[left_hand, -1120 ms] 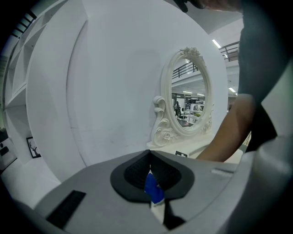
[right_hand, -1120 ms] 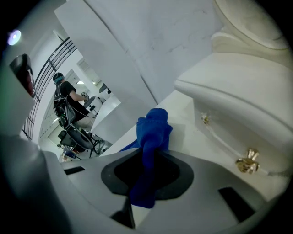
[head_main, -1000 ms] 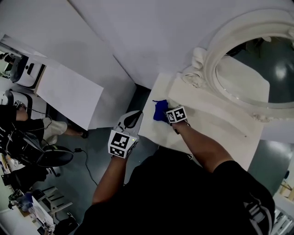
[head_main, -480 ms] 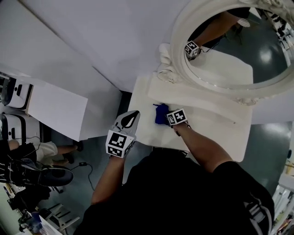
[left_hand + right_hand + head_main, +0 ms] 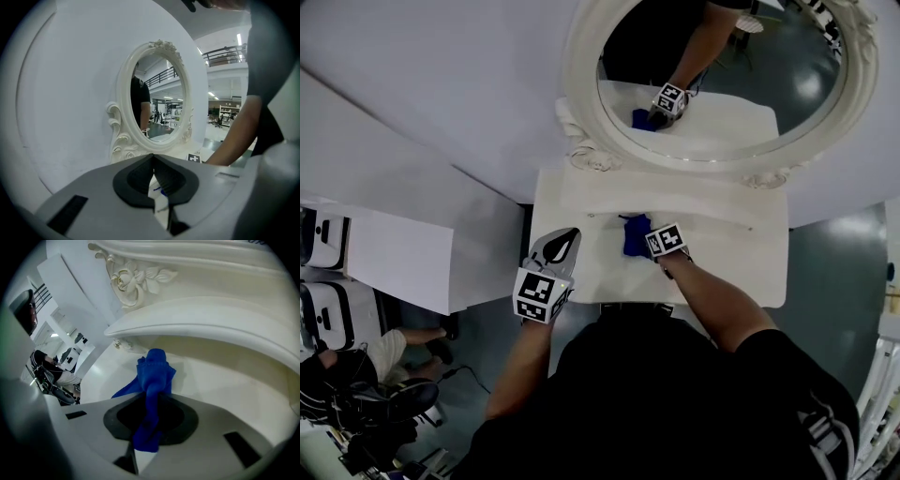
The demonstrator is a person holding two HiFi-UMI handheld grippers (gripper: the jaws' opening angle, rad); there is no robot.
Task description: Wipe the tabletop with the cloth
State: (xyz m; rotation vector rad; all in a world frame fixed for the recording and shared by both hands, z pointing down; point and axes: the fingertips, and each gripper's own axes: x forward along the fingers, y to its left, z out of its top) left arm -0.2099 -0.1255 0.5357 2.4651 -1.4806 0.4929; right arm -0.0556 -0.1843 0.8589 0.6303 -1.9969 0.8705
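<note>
1. Operator's torso (image 5: 675,403): clad in black, at 6 o'clock of the head view, with one forearm extended to each gripper.
2. Left gripper (image 5: 153,168): held at 8 o'clock of the table, over its front-left corner. The jaws are brought together with the dark pads meeting, and nothing is held between them. It is aimed toward 12 o'clock.
3. Right gripper (image 5: 150,413): held over the middle of the table, with the jaws clamped on one end of the cloth. Its marker cube (image 5: 666,240) is turned upward.
4. Blue cloth (image 5: 154,371): gripped at its near end. The remainder is bunched on the table surface at 11 o'clock of the right gripper, near the raised ledge.
5. Tabletop (image 5: 731,267): white and rectangular, left bare at 3 o'clock of the cloth.
6. Back ledge (image 5: 211,324): white and curved, raised along the table's far side.
7. Oval mirror (image 5: 787,75): set upright at 12 o'clock behind the ledge, in an ornate white frame (image 5: 581,94). A carved rose (image 5: 125,284) is seen at its lower left. The right gripper and the cloth are reflected in the glass.
8. Wall (image 5: 441,94): plain white, behind the mirror.
9. Seated person (image 5: 389,345): partly seen at 8 o'clock, well apart from the table.
</note>
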